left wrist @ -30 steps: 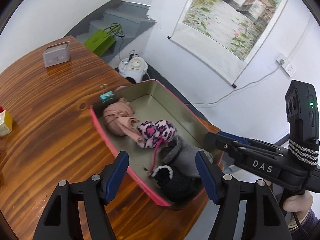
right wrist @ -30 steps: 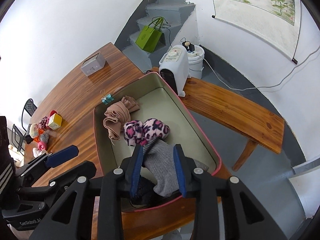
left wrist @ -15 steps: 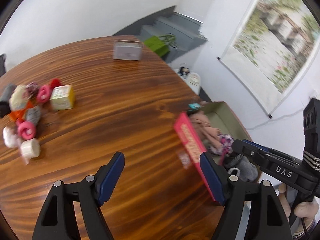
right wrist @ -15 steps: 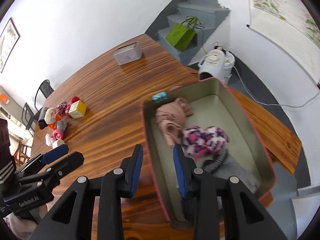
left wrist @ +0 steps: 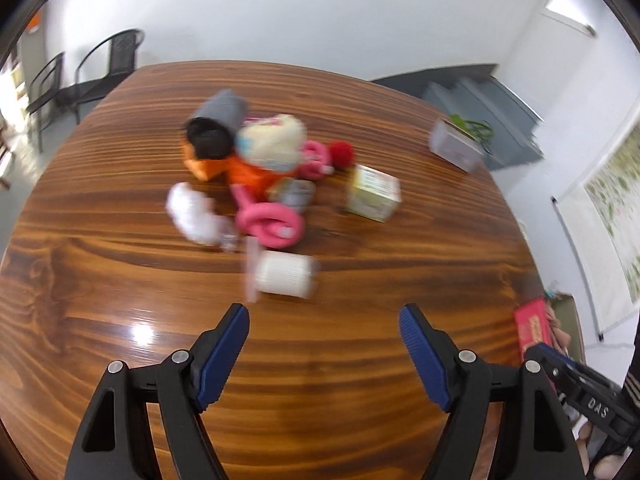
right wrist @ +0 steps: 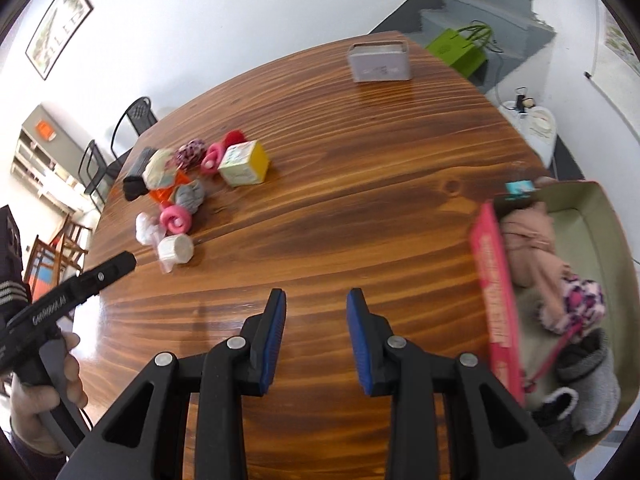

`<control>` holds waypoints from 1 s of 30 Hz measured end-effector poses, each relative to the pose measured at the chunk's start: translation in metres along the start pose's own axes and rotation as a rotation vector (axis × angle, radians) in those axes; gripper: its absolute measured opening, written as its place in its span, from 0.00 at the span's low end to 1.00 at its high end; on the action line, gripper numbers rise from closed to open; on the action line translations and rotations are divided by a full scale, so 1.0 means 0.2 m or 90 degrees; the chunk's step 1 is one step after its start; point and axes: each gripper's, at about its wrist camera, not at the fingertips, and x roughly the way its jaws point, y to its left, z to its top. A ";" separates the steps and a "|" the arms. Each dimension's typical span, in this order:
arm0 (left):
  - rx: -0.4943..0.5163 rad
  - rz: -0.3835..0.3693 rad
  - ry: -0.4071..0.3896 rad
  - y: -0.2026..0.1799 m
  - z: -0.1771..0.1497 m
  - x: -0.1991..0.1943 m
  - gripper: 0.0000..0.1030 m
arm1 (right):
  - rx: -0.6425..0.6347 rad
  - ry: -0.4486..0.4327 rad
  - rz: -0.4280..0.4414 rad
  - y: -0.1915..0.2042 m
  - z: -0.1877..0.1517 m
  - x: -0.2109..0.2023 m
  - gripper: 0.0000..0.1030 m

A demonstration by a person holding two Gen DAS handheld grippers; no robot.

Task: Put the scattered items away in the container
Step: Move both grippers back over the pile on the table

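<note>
A pile of small items lies on the wooden table: a white roll (left wrist: 285,277) (right wrist: 176,249), a pink ring (left wrist: 269,221) (right wrist: 175,219), white cloth (left wrist: 192,213), a yellow-green box (left wrist: 373,193) (right wrist: 244,163), grey and black socks (left wrist: 216,125). The pink-walled container (right wrist: 495,292) at the right edge holds a beige cloth (right wrist: 532,240), a pink leopard sock (right wrist: 580,300) and grey socks (right wrist: 588,376). My left gripper (left wrist: 324,320) is open and empty, just short of the white roll. My right gripper (right wrist: 316,300) is open and empty over bare table, left of the container.
A grey tin (right wrist: 379,61) stands at the table's far edge. A green bag (right wrist: 460,46) sits on grey stairs beyond. Black chairs (left wrist: 92,68) stand past the table's left end. A white heater (right wrist: 536,120) is on the floor to the right.
Both grippers have swung left, away from the container and toward the pile. The right gripper, earlier around the grey sock, is now empty with the sock in the container.
</note>
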 end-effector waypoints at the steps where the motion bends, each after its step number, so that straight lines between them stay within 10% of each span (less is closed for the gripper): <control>1: -0.014 0.009 -0.001 0.07 0.02 0.00 0.77 | -0.007 0.007 0.004 0.05 0.01 0.04 0.34; 22: -0.094 0.033 0.038 0.64 0.27 0.27 0.77 | -0.072 0.083 0.056 0.69 0.09 0.48 0.34; 30: -0.108 0.028 0.041 0.74 0.29 0.28 0.77 | -0.075 0.093 0.083 0.86 0.18 0.67 0.51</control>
